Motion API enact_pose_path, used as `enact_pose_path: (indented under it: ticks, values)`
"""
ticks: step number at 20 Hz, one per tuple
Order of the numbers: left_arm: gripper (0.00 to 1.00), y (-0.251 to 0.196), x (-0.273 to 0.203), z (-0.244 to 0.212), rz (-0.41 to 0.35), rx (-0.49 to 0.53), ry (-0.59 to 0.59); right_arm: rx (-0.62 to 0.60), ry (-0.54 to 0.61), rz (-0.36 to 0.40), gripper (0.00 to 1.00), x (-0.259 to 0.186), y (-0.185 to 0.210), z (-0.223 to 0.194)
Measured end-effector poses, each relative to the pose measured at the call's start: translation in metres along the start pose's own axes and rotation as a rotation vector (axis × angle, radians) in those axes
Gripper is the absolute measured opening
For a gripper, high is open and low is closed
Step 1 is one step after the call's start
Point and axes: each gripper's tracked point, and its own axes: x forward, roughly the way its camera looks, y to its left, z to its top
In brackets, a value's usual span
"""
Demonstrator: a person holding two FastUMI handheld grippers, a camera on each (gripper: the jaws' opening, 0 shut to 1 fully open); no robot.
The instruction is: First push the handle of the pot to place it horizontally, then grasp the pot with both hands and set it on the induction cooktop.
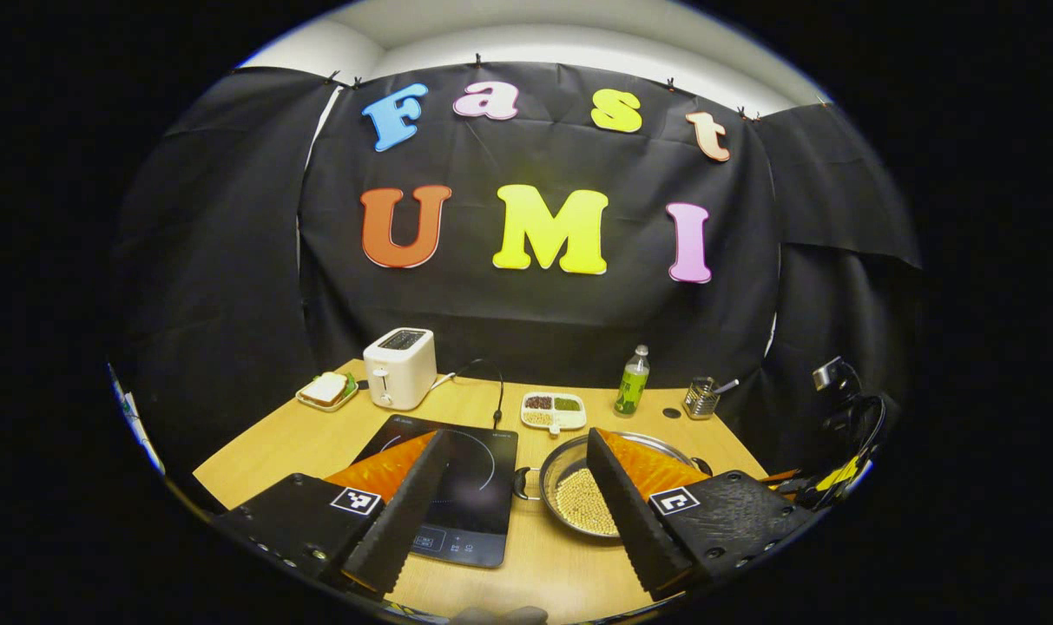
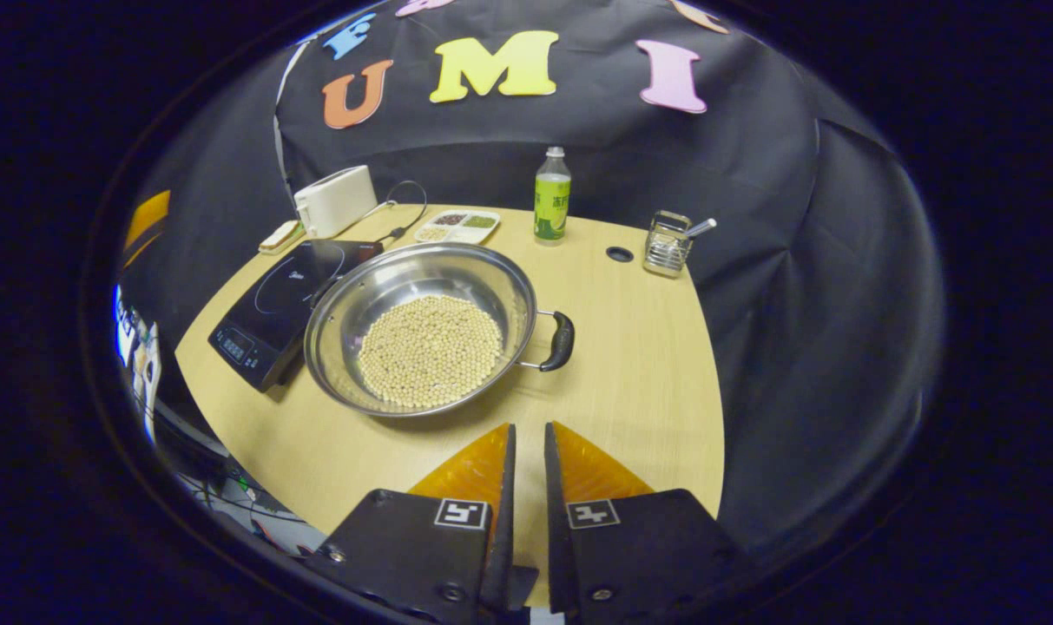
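A steel pot (image 2: 335, 299) holding a layer of pale beans (image 2: 431, 347) sits on the wooden table, just right of the black induction cooktop (image 2: 274, 299). One black pot handle (image 2: 561, 340) points toward the table's right side; the opposite handle (image 1: 523, 483) nearly touches the cooktop (image 1: 465, 486). My right gripper (image 2: 529, 427) is shut with nothing in it, hovering near the table's front edge, a short way in front of the pot. In the left gripper view my left gripper (image 1: 517, 438) is wide open above the near edge, one finger over the cooktop, the other over the pot (image 1: 554, 473).
Along the back stand a white toaster (image 1: 398, 367), a plate with a sandwich (image 1: 326, 391), a divided dish (image 1: 553, 410), a green bottle (image 1: 632, 382) and a metal holder (image 1: 702, 398). A black device with cables (image 1: 843, 434) is at the right edge.
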Motion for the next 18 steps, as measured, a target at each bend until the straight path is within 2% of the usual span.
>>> enact_pose_path:
  ticks: [2, 3, 5, 7, 8, 9, 13, 18]
  values:
    - [0.96, 0.008, -0.002, -0.013, -0.022, 0.004, 0.022, 0.036, -0.003, -0.013, 0.34, -0.015, 0.009, -0.013]
    - [0.96, 0.012, -0.002, -0.019, -0.026, 0.01, 0.032, 0.049, -0.003, -0.008, 0.48, -0.021, 0.014, -0.019]
    - [0.96, 0.016, -0.002, -0.032, -0.028, 0.02, 0.05, 0.062, -0.002, -0.006, 0.62, -0.03, 0.022, -0.028]
    - [0.96, 0.017, 0.002, -0.044, -0.037, 0.028, 0.072, 0.069, -0.003, -0.007, 0.71, -0.033, 0.028, -0.032]
    - [0.96, 0.015, 0.005, -0.051, -0.049, 0.029, 0.09, 0.067, -0.008, -0.003, 0.71, -0.03, 0.03, -0.033]
    - [0.96, 0.014, 0.008, -0.058, -0.057, 0.031, 0.107, 0.066, -0.007, -0.003, 0.78, -0.03, 0.033, -0.03]
    - [0.96, 0.008, 0.028, -0.085, -0.07, 0.034, 0.17, 0.072, -0.004, 0.006, 0.82, -0.014, 0.036, -0.017]
    - [0.95, 0.003, 0.081, -0.113, -0.048, 0.045, 0.257, 0.114, 0.029, 0.021, 0.81, 0.035, 0.02, 0.01]
